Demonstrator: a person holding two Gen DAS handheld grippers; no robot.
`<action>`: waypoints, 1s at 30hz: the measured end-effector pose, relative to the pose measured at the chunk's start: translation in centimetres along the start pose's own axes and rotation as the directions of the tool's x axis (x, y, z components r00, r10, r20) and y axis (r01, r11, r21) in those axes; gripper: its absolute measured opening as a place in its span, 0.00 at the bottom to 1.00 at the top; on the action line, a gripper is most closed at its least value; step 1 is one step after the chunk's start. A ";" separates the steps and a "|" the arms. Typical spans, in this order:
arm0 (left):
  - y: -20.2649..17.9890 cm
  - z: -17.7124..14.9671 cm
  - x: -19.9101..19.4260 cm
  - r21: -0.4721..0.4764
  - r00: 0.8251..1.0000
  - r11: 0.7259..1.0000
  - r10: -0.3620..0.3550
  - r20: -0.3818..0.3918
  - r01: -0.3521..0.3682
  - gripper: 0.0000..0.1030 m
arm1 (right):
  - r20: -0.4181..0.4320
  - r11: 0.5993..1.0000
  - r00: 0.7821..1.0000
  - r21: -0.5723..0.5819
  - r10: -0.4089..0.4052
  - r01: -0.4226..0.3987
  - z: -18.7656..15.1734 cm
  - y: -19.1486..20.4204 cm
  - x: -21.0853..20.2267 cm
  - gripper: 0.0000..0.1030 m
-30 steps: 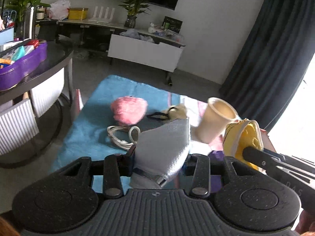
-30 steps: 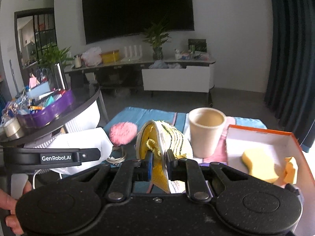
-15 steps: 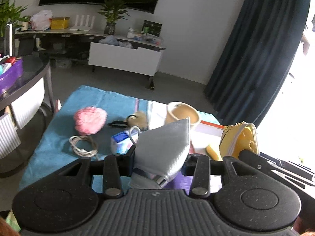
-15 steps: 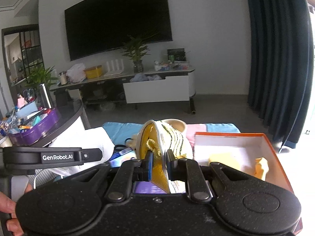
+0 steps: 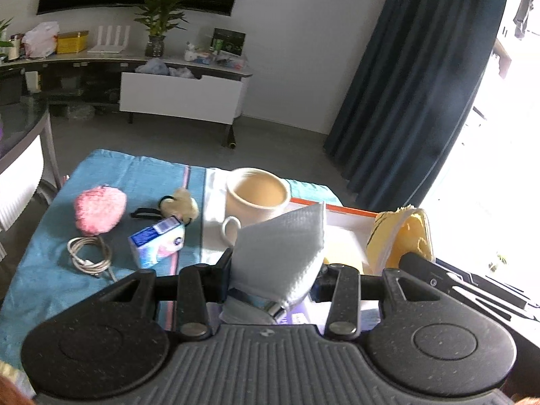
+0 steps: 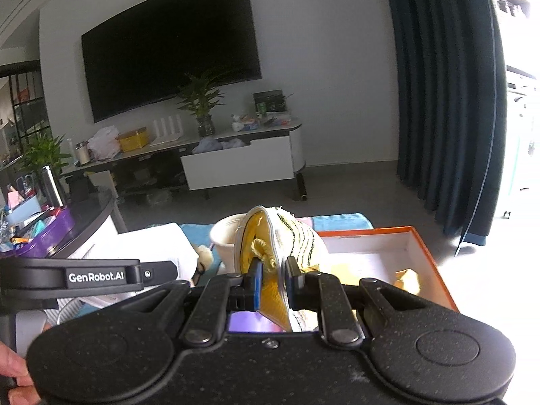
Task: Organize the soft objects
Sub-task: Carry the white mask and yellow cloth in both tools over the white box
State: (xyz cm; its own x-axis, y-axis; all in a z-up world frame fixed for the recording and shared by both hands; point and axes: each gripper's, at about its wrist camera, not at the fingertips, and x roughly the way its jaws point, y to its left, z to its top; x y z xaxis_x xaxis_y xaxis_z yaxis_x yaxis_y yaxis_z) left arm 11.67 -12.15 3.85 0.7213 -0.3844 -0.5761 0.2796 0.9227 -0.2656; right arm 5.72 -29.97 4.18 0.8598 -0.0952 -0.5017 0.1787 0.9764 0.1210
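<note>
My left gripper (image 5: 273, 278) is clamped on a folded grey-white face mask (image 5: 281, 251); my right gripper (image 6: 274, 278) pinches a yellow, black-striped cloth pouch (image 6: 280, 243); both are held in the air near the orange-rimmed white cardboard box (image 6: 418, 236); left of that box stands a cream ceramic mug (image 5: 256, 199); further left lies a pink fluffy pompom (image 5: 98, 209) on the blue cloth (image 5: 40, 280).

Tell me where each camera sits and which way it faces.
Left wrist: behind the left tongs, clamped on a grey face mask, facing the blue cloth; no hand visible.
Right wrist: behind the right tongs, clamped on a yellow cloth, facing the orange box; fingers show.
Shared: cream mug, TV wall.
</note>
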 end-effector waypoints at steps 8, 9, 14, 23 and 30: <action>-2.6 0.3 1.1 0.040 0.999 0.999 -0.033 -0.008 0.033 0.41 | 0.016 0.999 0.999 0.025 -0.044 0.044 0.3 -2.6 -0.3 0.17; -2.9 0.4 1.3 0.044 0.999 0.998 -0.035 -0.010 0.035 0.41 | 0.016 0.998 0.999 0.028 -0.048 0.048 0.3 -2.9 -0.3 0.17; -4.1 0.5 2.1 0.059 0.999 0.997 -0.048 -0.016 0.049 0.41 | 0.018 0.997 0.997 0.045 -0.069 0.068 0.1 -4.5 -0.4 0.17; -6.3 0.4 3.6 0.077 0.997 0.995 -0.064 -0.041 0.067 0.41 | 0.016 0.993 0.995 0.067 -0.097 0.096 0.1 -6.7 -0.2 0.17; -7.7 0.2 5.1 0.092 0.995 0.993 -0.074 -0.070 0.081 0.41 | 0.007 0.990 0.993 0.083 -0.118 0.117 -0.1 -8.1 0.0 0.17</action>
State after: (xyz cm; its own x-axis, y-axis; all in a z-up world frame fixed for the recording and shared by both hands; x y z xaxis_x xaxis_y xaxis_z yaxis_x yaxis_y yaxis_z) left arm 13.26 -21.17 3.10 0.6521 -0.4531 -0.6078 0.3938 0.8875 -0.2392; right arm 4.22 -37.86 3.10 0.8362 -0.2112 -0.5062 0.3173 0.9391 0.1323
